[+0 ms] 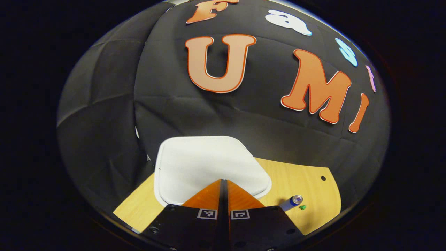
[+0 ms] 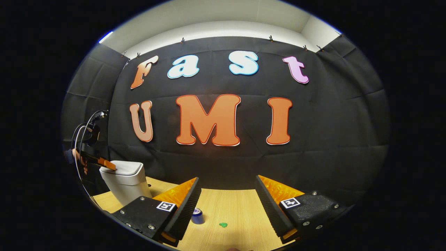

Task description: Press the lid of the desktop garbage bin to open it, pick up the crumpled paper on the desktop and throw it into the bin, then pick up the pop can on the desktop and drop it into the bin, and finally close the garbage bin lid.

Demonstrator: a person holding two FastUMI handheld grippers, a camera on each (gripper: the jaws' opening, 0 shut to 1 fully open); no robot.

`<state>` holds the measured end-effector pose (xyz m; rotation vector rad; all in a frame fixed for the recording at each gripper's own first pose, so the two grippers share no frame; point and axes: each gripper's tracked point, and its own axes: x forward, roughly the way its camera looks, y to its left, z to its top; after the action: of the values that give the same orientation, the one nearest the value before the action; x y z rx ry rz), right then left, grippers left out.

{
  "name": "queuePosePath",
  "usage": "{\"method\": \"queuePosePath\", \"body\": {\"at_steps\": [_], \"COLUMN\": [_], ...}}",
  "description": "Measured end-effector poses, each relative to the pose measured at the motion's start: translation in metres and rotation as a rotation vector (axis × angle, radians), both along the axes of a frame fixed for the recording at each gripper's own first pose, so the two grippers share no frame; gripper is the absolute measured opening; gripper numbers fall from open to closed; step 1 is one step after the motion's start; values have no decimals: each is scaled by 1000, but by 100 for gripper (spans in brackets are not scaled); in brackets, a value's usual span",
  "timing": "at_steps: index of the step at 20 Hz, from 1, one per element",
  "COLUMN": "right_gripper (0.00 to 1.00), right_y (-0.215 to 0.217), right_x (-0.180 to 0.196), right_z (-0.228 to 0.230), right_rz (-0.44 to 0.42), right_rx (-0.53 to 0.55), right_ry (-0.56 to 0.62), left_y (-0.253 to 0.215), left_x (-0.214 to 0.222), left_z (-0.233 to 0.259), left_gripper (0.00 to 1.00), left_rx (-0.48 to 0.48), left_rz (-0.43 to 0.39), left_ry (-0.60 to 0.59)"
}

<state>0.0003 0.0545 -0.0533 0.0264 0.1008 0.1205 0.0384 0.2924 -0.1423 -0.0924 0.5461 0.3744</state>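
White bin (image 1: 195, 164) is standing on the wooden desk (image 1: 299, 181), lid (image 1: 209, 167) down. You are holding the left gripper (image 1: 223, 183), fingers closed together, tips over the lid. The can (image 2: 197, 215) is lying near a green scrap (image 2: 223, 225); your right gripper (image 2: 228, 195) is hovering with fingers spread, holding nothing.

Your right gripper (image 2: 228, 205): fingers spread wide, nothing between, above wooden table (image 2: 240, 205). Blue can (image 2: 197, 215): upright on table, just beside your near-left finger. Small green scrap (image 2: 223, 225): on table, between fingers. White bin (image 2: 126, 181): far left, lid down. Your left gripper (image 2: 110, 165): tips over bin lid's left edge.
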Motion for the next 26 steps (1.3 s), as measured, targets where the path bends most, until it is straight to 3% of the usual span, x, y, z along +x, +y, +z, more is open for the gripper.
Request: {"method": "queuePosePath", "body": {"at_steps": [3,7,8,9,10,11,12,16,26], "right_gripper": [93,93,93,93,93,93,93,93,94], "right_y": [-7,-9,-9,-7,-5,-4,-1,6,28], "right_x": [-2,-2,-1,0,1,1,3,11,37], "right_z": [-1,-7,-11,-15,-18,-22,-25,-41,-119], "right_rz": [-11,-14,-12,-9,-4,0,3,23,88], "right_rx": [-2,-11,-15,-14,-12,-11,-14,-23,-66], "right_ry": [6,17,25,34,42,47,53,75,167], "left_y": [-5,-6,-14,-23,-31,-39,-49,-82,-163], "left_x": [-3,-8,-11,-12,-17,-20,-22,-31,-47], "left_z": [17,74,88,94,100,105,109,126,151], "left_gripper": [0,4,18,22,33,33,40,73,90], "left_rx": [6,201,236,261,280,288,293,314,232], "left_rz": [-1,19,11,-2,-9,-22,-37,-80,-161], "left_ry": [-47,-233,-273,-301,-322,-340,-360,-419,-514]}}
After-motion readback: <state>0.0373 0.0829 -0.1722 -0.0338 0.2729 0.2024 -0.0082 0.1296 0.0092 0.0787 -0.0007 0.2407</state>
